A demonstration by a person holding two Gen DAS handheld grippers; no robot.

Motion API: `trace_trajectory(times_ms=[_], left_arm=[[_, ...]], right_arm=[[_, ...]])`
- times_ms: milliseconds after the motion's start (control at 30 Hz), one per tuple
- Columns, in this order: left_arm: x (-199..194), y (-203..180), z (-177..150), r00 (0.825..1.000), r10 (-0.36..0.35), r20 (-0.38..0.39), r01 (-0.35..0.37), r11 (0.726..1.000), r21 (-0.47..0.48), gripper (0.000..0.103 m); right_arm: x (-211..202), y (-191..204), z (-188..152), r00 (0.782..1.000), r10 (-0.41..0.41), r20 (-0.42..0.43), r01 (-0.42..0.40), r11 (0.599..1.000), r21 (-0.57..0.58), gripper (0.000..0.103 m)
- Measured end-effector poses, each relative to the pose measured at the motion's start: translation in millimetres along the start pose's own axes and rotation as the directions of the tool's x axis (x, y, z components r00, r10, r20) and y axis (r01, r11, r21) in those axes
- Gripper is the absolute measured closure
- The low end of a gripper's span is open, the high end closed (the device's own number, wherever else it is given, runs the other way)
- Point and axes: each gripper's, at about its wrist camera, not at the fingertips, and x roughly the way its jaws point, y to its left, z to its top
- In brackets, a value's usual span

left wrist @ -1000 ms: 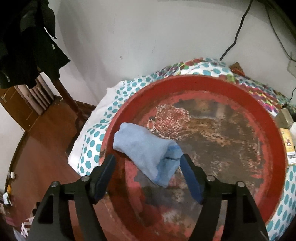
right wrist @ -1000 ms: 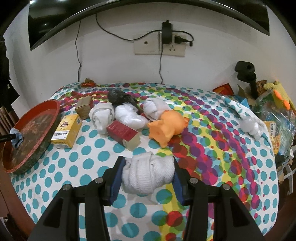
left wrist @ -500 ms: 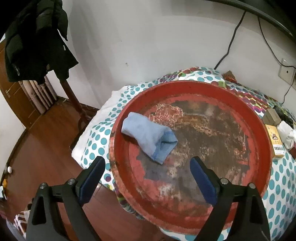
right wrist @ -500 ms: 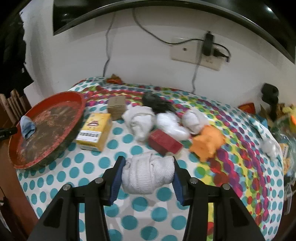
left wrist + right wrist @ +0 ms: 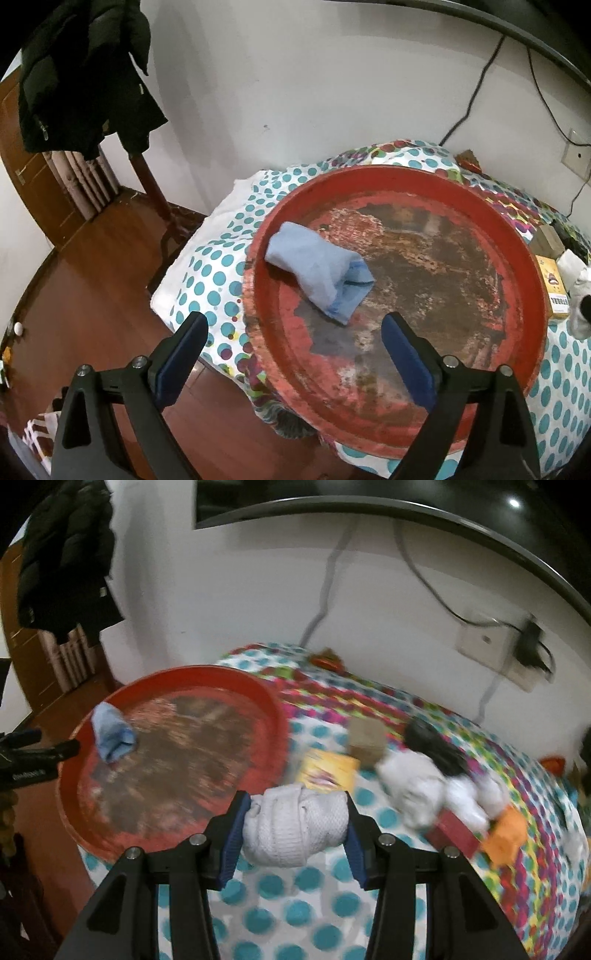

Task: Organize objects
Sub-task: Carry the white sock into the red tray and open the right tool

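blur: right wrist view smeared | cut off: yellow box at right edge, print unreadable

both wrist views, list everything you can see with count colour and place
tray: 1, red, worn, left end of the table
blue sock roll: 1, light blue, inside the tray near its left rim
white sock roll: 1, white, between the right gripper's pads
yellow box: 1, yellow, beside the tray
brown box: 1, brown, behind the yellow box
red box: 1, red, right of the white bundles
tablecloth: 1, white with coloured dots, over the table
jacket: 1, black, hanging at left
left gripper: 1, black with blue pads, open, empty
right gripper: 1, same, shut on the white sock roll
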Motion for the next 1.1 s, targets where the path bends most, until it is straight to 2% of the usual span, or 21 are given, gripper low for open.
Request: trace_trajectory(times_ms=[300,567,833,1100], left_arm=[[7.9,25.1,0.4,1.000,0.000,-0.013,-0.001,0.998,-0.063,0.008],[13.5,29.4,-0.6,1.000,0.001,-0.024,-0.003,0.997,-0.071,0.007],[16.3,25.5,-0.7,0.999,-0.023,-0.027,0.021,0.998,-0.065,0.007],[20.7,20.9,-2.5,0.999,-0.016,-0.042,0.014,0.999,-0.051,0.007]], right_arm=[[53.1,57.7,31.1,0.992,0.104,-0.065,-0.105,0.994,-0.010,0.055],[93.2,86.4,49.6,0.989,0.101,-0.108,-0.107,0.993,-0.043,0.055],[116.5,88.7,50.0,0.986,0.087,-0.143,-0.095,0.994,-0.048,0.055],[120.4,87.1,48.6,0.986,0.062,-0.154,-0.071,0.996,-0.057,0.044]])
